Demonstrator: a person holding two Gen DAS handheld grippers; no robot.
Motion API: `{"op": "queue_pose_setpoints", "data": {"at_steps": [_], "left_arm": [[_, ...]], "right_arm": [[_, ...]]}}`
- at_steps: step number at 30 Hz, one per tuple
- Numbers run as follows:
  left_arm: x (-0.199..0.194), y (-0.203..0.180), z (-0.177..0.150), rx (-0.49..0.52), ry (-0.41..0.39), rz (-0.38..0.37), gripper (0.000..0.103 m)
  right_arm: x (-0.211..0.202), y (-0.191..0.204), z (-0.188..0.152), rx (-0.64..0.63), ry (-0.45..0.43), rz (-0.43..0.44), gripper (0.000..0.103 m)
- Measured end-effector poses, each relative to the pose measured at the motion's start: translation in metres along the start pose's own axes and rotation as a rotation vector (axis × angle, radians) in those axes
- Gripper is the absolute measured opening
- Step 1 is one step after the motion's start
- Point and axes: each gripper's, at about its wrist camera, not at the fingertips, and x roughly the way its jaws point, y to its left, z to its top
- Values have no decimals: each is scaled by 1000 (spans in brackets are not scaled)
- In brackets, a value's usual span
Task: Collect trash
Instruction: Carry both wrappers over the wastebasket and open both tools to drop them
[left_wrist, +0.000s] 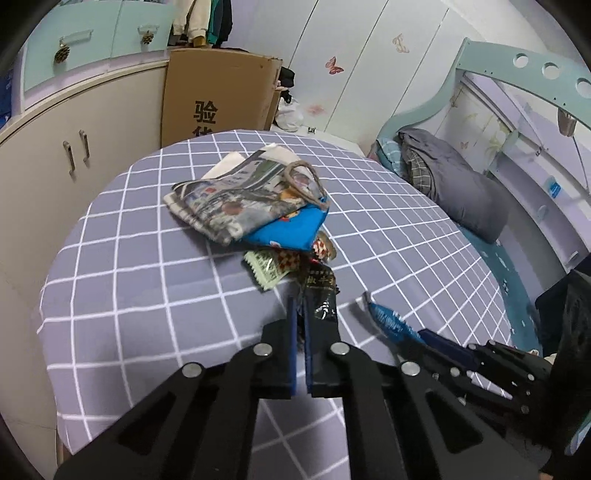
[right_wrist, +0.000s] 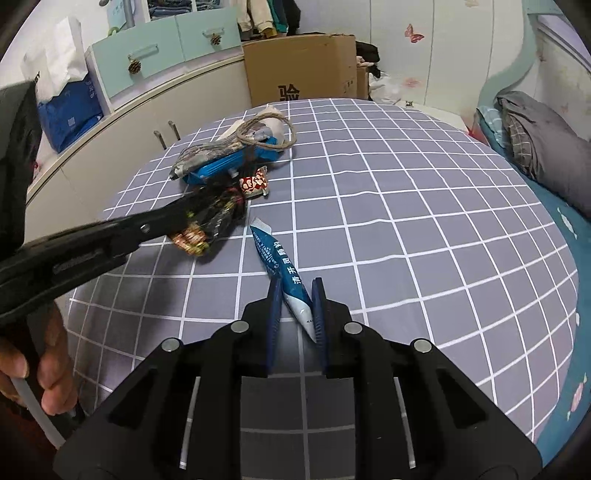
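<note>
On the grey checked tablecloth lies a printed paper bag with rope handles, lying flat; a blue packet pokes from under it. A green wrapper and a red-patterned wrapper lie beside it. My left gripper is shut on a black snack wrapper; it also shows in the right wrist view. My right gripper is shut on a blue and white sachet, whose tip rests toward the table; the sachet also shows in the left wrist view.
A cardboard box stands behind the table. Cream cabinets with mint drawers run along the left. A bed with a grey pillow is at the right. White wardrobe doors are at the back.
</note>
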Motion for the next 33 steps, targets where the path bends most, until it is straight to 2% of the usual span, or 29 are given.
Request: {"op": "queue_pose_setpoints", "data": {"at_steps": [7, 11, 15, 20, 24, 26, 27, 30, 33], "left_arm": [[-33, 10, -16, -26, -52, -92, 2], [-58, 23, -22, -44, -84, -82, 2], [-92, 54, -35, -91, -130, -56, 2], [-134, 114, -57, -184, -163, 27, 2], [-159, 166, -78, -245, -164, 157, 2], [-168, 187, -88, -280, -164, 170, 2], [-175, 202, -95, -301, -165, 202, 2], [-184, 237, -111, -346, -150, 280, 2], [-188, 279, -129, -427, -132, 311, 2]], "right_arm": [[-14, 11, 3, 9, -34, 25, 16], [-23, 33, 9, -13, -51, 59, 16], [-24, 67, 13, -53, -52, 99, 16], [-19, 125, 16, -125, -43, 154, 16], [-6, 188, 16, -208, -12, 215, 16], [2, 218, 15, -246, 3, 243, 16], [7, 236, 14, -268, 13, 260, 16], [22, 280, 8, -317, 43, 299, 16], [46, 326, -2, -355, 89, 339, 16]]}}
